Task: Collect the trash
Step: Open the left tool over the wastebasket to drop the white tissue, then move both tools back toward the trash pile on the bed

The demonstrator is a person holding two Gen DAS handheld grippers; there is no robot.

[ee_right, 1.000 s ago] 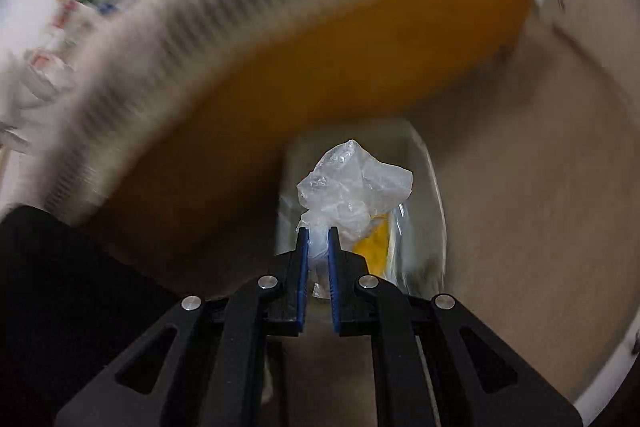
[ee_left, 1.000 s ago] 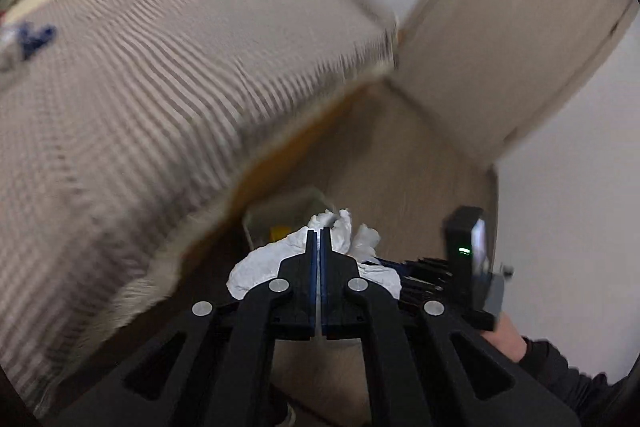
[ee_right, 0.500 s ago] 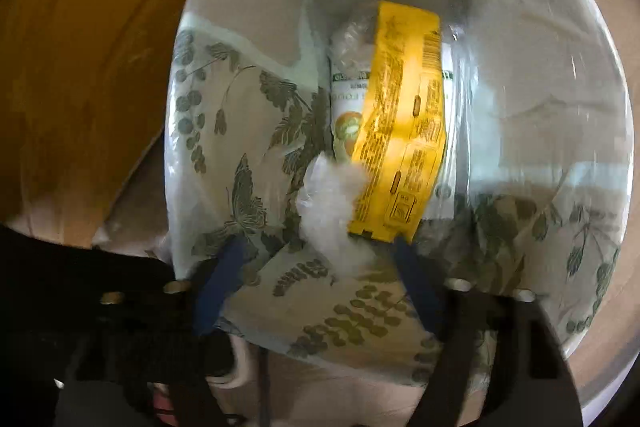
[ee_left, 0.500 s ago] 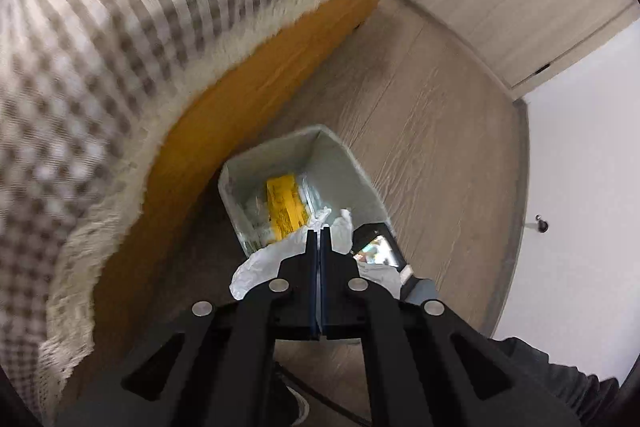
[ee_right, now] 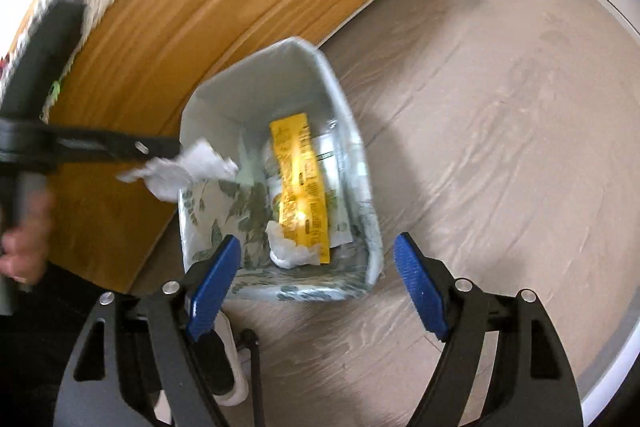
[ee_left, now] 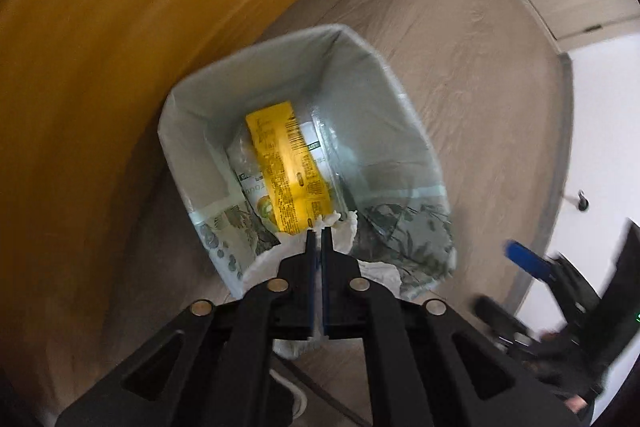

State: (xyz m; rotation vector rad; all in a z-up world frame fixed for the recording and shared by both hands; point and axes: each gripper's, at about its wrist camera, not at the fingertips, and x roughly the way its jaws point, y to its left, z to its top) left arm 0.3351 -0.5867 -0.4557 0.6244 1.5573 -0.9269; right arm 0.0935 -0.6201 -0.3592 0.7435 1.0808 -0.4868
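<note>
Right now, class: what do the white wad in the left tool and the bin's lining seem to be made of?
White wad: soft tissue paper, matte, by its crumpled, torn edges. Bin lining: probably thin plastic film, slightly glossy, wrinkled, with a printed leaf pattern.

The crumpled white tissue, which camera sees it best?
The right wrist view: the tissue shows whole, pinched by the left gripper above the bin. In the left wrist view its own fingers hide most of it.
</note>
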